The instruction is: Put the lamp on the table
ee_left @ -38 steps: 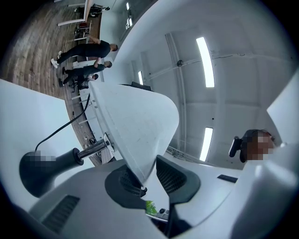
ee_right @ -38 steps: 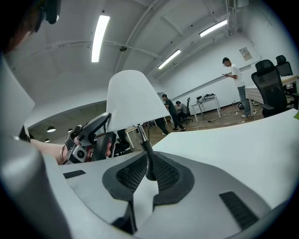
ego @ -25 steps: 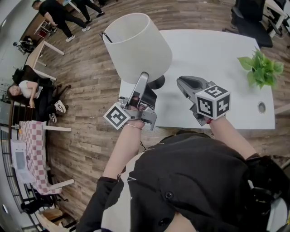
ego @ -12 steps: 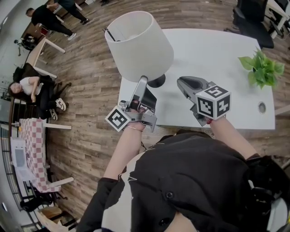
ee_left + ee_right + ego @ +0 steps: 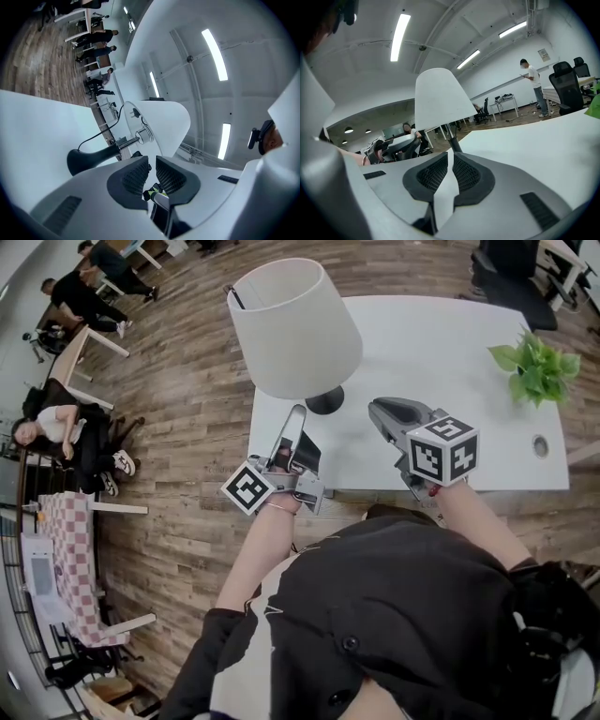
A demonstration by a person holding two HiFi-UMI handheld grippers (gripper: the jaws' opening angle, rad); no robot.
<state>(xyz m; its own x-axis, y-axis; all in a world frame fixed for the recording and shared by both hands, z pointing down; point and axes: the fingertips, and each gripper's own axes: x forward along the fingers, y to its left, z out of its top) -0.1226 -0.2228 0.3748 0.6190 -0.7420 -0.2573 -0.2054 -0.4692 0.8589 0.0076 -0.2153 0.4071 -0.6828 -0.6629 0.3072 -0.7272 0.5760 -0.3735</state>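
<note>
The lamp (image 5: 295,329), with a white shade and a black base (image 5: 324,403), stands upright at the near left corner of the white table (image 5: 450,343). Nothing holds it. My left gripper (image 5: 299,416) is just short of the base, over the table edge; its jaws are closing with nothing between them. In the left gripper view the lamp (image 5: 161,123) lies beyond the left gripper (image 5: 151,169), with its cord trailing off. My right gripper (image 5: 380,410) hovers shut and empty to the right of the base. The right gripper view shows the lamp (image 5: 439,97) ahead of the right gripper (image 5: 450,169).
A small green plant (image 5: 536,367) stands at the table's right end, near a round cable hole (image 5: 539,446). A black office chair (image 5: 511,277) is behind the table. People and other tables (image 5: 80,343) are on the wooden floor to the left.
My left gripper has let go of the lamp's stem and drawn back toward me. The lamp now stands free on the table. The right gripper has stayed put.
</note>
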